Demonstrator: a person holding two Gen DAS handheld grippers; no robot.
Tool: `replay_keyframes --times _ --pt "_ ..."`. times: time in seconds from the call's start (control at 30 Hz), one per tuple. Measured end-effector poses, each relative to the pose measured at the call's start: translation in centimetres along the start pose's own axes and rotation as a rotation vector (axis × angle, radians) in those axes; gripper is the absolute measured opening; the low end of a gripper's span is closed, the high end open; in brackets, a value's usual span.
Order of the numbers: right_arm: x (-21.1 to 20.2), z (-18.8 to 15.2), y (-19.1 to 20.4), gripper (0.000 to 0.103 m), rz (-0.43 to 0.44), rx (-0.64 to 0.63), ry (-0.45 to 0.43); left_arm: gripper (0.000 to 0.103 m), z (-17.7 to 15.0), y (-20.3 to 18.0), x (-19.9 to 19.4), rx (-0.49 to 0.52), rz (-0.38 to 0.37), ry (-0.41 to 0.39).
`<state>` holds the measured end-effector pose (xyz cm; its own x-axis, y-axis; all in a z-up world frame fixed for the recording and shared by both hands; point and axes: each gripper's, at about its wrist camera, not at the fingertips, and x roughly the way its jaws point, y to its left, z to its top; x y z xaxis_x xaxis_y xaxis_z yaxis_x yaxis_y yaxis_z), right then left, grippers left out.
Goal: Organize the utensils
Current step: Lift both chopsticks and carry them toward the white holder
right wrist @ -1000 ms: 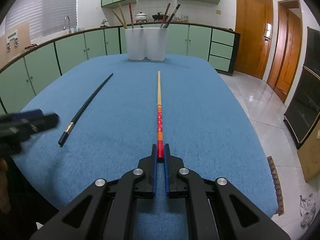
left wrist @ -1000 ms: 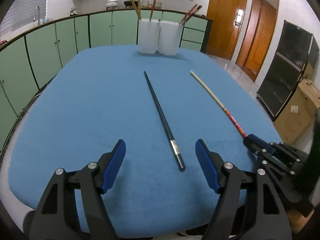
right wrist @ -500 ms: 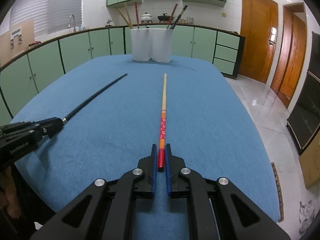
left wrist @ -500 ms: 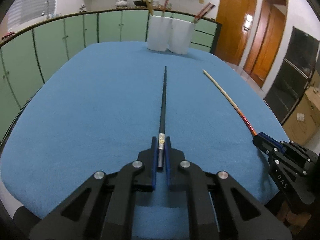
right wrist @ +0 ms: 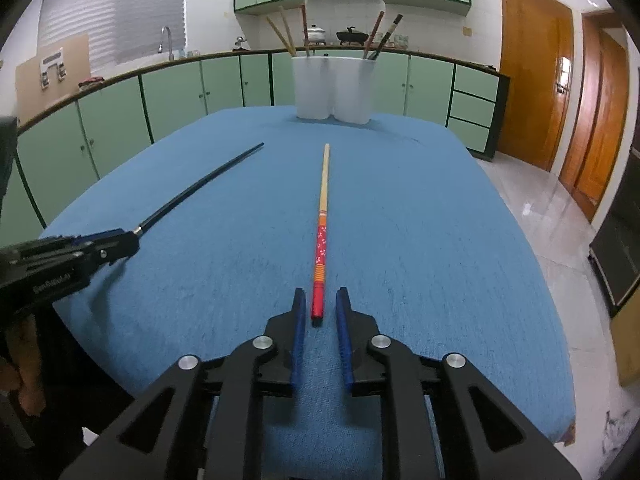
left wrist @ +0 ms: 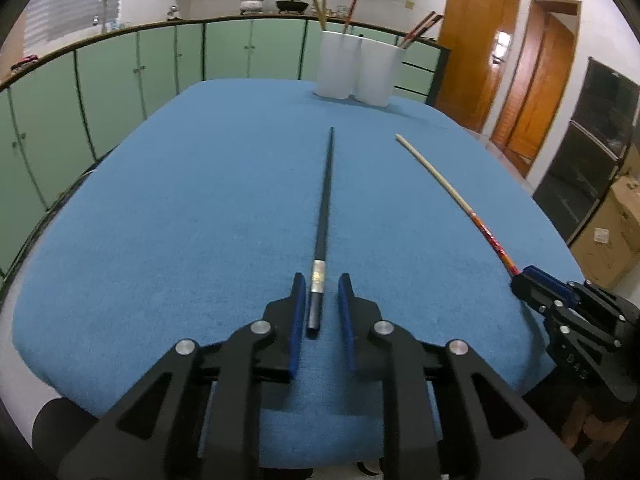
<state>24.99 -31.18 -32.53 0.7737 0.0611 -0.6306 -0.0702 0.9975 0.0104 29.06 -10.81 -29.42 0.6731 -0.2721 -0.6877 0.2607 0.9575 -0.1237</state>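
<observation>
A black chopstick (left wrist: 326, 200) with a silver band lies on the blue tablecloth (left wrist: 192, 208). Its near end sits between the jaws of my left gripper (left wrist: 321, 280), which are opening, with a gap on each side of the stick. A wooden chopstick with a red patterned handle (right wrist: 322, 216) lies beside it. Its red end is between the opening jaws of my right gripper (right wrist: 320, 292), and the pads stand clear of it. Two white holders (right wrist: 332, 88) with several chopsticks stand at the table's far end.
The right gripper (left wrist: 532, 278) shows at the right edge of the left wrist view, and the left gripper (right wrist: 120, 242) at the left of the right wrist view. Green cabinets (left wrist: 120, 80) run behind the table. Wooden doors (right wrist: 536, 92) and a cardboard box (left wrist: 612, 232) are to the right.
The left gripper moved from wide open to shut on the black chopstick's end, then its jaws parted. The right gripper's jaws, shut on the red end before, have parted too.
</observation>
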Motion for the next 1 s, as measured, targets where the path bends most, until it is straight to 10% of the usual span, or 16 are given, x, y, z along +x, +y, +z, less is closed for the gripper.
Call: replay_keyframes --times 1.0 --pt "-11.4 17.8 -1.9 0.006 0.119 -0.025 0.02 0.006 13.0 0.2 -11.7 0.065 -0.106 -0.095"
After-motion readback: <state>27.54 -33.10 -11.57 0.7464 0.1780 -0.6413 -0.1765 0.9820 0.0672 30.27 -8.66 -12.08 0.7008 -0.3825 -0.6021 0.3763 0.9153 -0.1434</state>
